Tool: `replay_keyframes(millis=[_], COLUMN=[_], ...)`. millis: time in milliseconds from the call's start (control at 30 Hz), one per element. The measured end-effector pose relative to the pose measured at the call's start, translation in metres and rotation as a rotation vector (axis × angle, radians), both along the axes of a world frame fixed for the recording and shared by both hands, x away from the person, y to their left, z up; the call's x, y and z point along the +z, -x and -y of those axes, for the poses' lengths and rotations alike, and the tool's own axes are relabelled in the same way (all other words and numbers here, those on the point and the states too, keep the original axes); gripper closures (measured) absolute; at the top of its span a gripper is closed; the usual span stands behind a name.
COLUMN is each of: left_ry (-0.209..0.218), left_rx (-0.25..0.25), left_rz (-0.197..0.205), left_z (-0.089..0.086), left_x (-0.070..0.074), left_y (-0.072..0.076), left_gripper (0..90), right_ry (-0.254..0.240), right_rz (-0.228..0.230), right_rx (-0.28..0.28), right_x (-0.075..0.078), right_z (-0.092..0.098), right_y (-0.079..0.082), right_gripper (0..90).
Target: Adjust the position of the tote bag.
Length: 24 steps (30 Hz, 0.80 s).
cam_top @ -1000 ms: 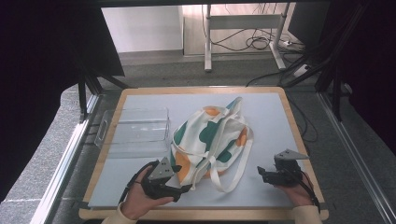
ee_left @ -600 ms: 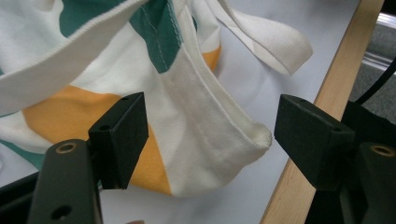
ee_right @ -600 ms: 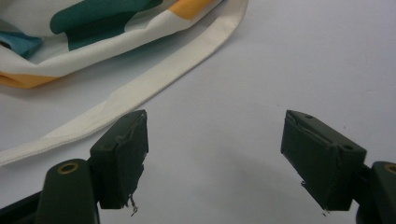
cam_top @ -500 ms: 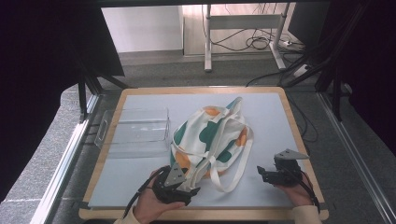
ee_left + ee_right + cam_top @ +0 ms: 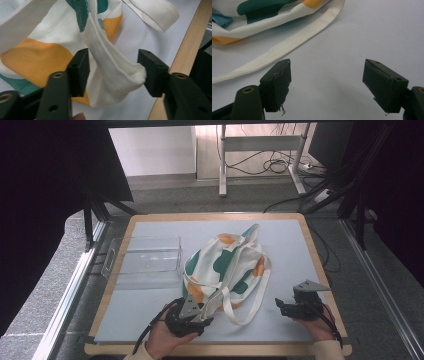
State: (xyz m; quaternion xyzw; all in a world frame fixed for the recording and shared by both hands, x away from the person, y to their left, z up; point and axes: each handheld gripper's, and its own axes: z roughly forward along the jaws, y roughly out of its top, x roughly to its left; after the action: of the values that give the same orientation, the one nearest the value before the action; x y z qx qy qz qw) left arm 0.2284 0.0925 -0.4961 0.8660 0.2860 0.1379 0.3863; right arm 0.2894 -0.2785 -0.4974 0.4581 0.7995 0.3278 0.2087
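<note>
Canvas tote bag (image 5: 225,270) lay beside clear tray (image 5: 147,262); left gripper (image 5: 113,72) jaws closing round its strap (image 5: 112,72), pads not yet pressing, webbing might slip; right gripper (image 5: 325,75) wide, empty.

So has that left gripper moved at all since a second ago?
Yes. The left gripper slid along the table's near wooden edge toward the tote bag; its jaws have just been closing around a strap.

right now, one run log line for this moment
left gripper: closing around bag strap | right gripper: open, idle | tote bag: on mat
</note>
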Motion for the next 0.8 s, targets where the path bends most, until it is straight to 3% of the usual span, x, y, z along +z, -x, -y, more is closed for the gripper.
replay_keyframes(millis=[367, 567, 800], left_ry=[-0.004, -0.027, -0.022], left_rx=[0.024, 0.021, 0.012], left_rz=[0.024, 0.042, 0.026], left_z=[-0.0091, -0.0086, -0.0104], left_x=[0.0009, -0.0010, -0.0019], left_y=[-0.0034, -0.0037, -0.0052], left_gripper=[66.3, 71.6, 74.1], right_ry=[0.010, 0.014, 0.016], right_rz=[0.003, 0.005, 0.011], right_rx=[0.003, -0.002, -0.010], right_x=[0.0005, 0.0006, 0.0018], right_z=[-0.0013, -0.0012, -0.0008], right_y=[0.0005, 0.0006, 0.0011], right_gripper=[22.9, 22.8, 23.1])
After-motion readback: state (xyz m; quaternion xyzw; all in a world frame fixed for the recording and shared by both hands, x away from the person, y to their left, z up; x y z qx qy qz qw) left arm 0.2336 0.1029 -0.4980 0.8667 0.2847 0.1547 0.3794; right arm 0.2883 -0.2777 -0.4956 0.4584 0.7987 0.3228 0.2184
